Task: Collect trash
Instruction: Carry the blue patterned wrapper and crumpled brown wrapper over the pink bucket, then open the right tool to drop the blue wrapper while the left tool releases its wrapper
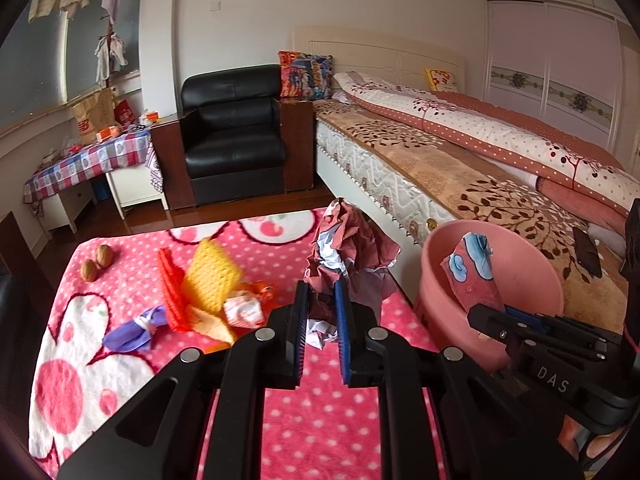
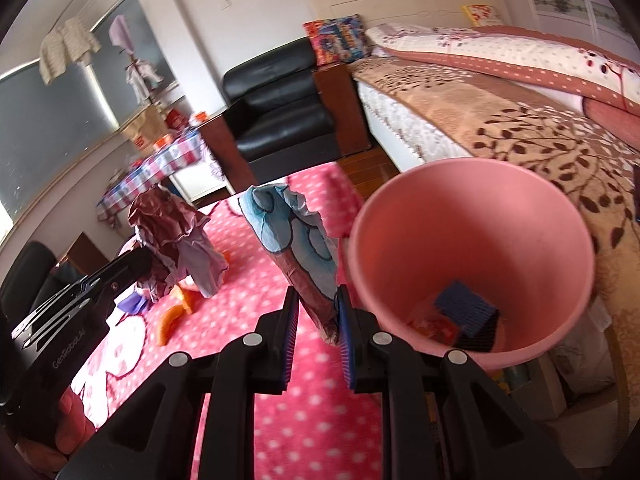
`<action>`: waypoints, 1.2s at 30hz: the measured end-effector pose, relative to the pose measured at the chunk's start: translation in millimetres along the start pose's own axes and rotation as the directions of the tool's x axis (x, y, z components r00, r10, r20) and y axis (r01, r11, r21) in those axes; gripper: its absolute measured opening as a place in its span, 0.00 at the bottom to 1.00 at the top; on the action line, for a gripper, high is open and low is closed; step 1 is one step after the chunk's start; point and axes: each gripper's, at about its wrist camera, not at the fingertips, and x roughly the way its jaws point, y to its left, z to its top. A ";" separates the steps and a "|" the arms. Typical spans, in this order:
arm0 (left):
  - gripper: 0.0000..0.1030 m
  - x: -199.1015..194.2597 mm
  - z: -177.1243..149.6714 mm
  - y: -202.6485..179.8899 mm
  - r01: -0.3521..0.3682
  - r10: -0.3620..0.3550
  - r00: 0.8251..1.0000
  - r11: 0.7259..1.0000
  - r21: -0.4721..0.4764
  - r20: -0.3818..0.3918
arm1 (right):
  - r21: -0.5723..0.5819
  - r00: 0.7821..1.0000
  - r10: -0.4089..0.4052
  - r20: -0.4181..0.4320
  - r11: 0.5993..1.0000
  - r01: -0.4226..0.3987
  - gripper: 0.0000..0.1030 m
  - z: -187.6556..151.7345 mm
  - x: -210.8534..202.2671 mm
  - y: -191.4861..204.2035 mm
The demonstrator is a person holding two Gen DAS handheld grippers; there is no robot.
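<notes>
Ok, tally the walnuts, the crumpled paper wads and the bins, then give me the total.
Walnuts: 2, side by side on the pink blanket
Crumpled paper wads: 2, the maroon wad in the left tool and the blue-cloud wad in the right tool
Pink bin: 1
Total: 5

I can't make out what lies at the bottom of the pink bucket [image 2: 472, 240], just a blurred dark blue ribbed piece [image 2: 466, 312] and something orange, while my left gripper [image 1: 322, 312] hides the crumpled maroon paper [image 1: 348, 248]'s lower end and the bed [image 1: 480, 168] runs off-frame.
</notes>
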 end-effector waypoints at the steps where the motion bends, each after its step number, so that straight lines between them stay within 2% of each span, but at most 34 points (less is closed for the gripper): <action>1: 0.12 1.8 1.5 -3.7 0.008 -0.008 1.000 1.000 0.003 0.000 | 0.009 1.000 -0.010 0.005 1.000 0.010 0.18 1.7 -1.4 -6.2; 9: 0.12 15.3 10.0 -37.9 0.106 -0.106 0.994 0.994 0.040 0.003 | 0.090 0.996 -0.084 0.022 0.993 0.082 0.18 12.3 -6.7 -54.3; 17: 0.12 36.9 16.9 -75.4 0.203 -0.202 0.979 0.978 0.054 -0.023 | 0.145 0.992 -0.127 0.025 0.982 0.122 0.18 17.1 -4.7 -89.0; 25: 0.12 62.6 18.4 -105.5 0.242 -0.238 0.970 0.967 0.084 -0.053 | 0.175 0.984 -0.179 0.022 0.969 0.172 0.19 20.1 -1.7 -107.7; 33: 0.13 83.6 15.1 -111.4 0.250 -0.242 0.965 0.965 0.077 -0.097 | 0.200 0.978 -0.208 -0.006 0.958 0.205 0.20 19.7 6.6 -121.1; 35: 0.13 87.4 15.7 -111.4 0.263 -0.255 0.961 0.962 0.076 -0.105 | 0.205 0.977 -0.212 -0.011 0.956 0.209 0.22 19.7 8.4 -122.8; 36: 0.15 88.9 16.2 -111.6 0.272 -0.263 0.959 0.959 0.077 -0.109 | 0.204 0.977 -0.215 -0.010 0.956 0.212 0.29 20.4 9.5 -124.0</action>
